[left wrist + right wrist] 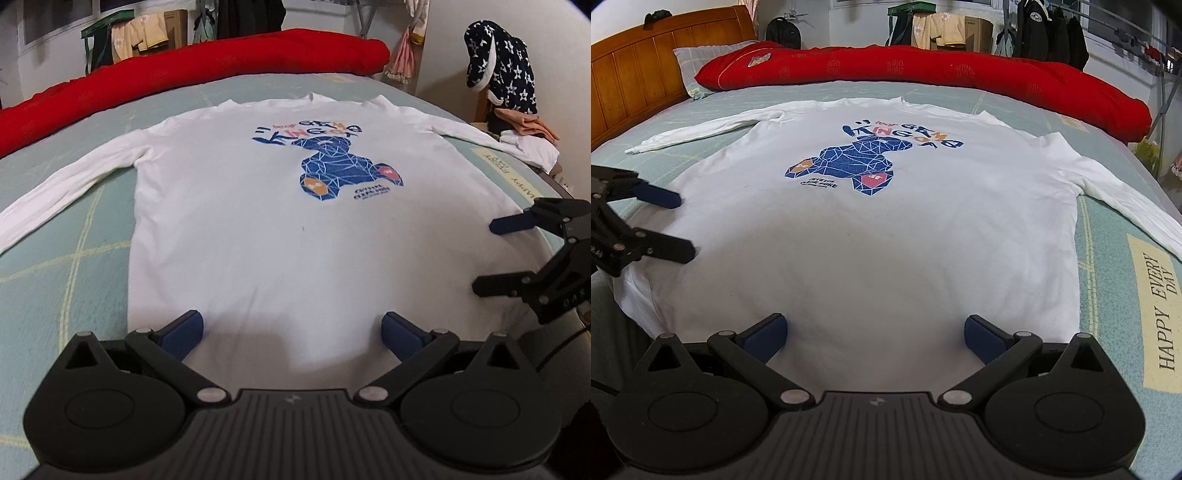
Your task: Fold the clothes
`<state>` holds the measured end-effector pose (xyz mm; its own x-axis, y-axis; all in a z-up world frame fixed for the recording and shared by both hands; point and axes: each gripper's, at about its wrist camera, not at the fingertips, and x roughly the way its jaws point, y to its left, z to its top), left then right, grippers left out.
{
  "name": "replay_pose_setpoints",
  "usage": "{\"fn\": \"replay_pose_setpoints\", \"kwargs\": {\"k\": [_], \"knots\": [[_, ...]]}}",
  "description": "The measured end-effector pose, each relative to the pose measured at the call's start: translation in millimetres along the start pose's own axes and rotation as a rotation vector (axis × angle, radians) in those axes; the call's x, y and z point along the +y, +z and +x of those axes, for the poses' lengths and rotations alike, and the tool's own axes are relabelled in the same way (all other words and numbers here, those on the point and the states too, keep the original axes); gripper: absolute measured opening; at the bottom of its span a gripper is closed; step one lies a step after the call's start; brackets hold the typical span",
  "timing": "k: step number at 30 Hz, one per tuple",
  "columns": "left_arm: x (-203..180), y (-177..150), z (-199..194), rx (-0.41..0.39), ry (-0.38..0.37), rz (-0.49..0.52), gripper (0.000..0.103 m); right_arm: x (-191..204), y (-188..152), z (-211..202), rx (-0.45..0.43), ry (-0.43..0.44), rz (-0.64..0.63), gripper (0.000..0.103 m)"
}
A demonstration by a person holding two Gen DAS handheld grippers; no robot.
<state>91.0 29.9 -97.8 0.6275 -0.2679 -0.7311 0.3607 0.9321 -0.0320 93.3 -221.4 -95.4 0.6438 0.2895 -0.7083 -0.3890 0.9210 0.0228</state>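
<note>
The shirt's (pixel 258 236) near hem hid behind the left gripper (pixel 291 332), and its left sleeve (pixel 48 206) ran off frame. Small print (pixel 818 183) beyond the right gripper (pixel 875 334) was unreadable.

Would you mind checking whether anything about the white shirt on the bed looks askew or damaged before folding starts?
Mostly fine: the white long-sleeved shirt with a blue bear print lies flat, print up, sleeves spread. One small dark speck marks the fabric below the print. Both grippers are open at the hem.
</note>
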Motion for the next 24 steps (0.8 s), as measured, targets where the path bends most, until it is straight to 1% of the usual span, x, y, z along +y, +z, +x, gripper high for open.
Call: {"fn": "replay_pose_setpoints", "kwargs": {"k": [3,5,12,16,18,21,22,24], "knots": [[0,-4,-3,0.009,0.010,-0.002,0.102,1,-6,-2,-0.031,0.000,-0.037,0.103],[2,-6,-4,0.007,0.012,-0.025,0.102,1,-9,-6,-0.044,0.004,-0.053,0.103],[2,-10,-8,0.005,0.023,-0.028,0.102,-3,-20,-24,-0.028,-0.008,-0.069,0.103],[3,-5,-8,0.000,0.022,-0.042,0.102,-8,-10,-33,-0.051,-0.016,-0.052,0.103],[3,-3,-3,0.002,0.029,-0.047,0.102,-8,3,-34,-0.100,-0.024,-0.054,0.103],[2,-4,-1,0.000,0.036,-0.064,0.102,-8,25,-28,-0.184,0.002,-0.050,0.103],[3,-5,-2,-0.005,0.036,-0.068,0.102,-8,33,-23,-0.198,0.013,-0.044,0.103],[3,-7,-3,-0.013,0.034,-0.075,0.102,-7,48,-9,-0.198,0.029,-0.026,0.103]]}}
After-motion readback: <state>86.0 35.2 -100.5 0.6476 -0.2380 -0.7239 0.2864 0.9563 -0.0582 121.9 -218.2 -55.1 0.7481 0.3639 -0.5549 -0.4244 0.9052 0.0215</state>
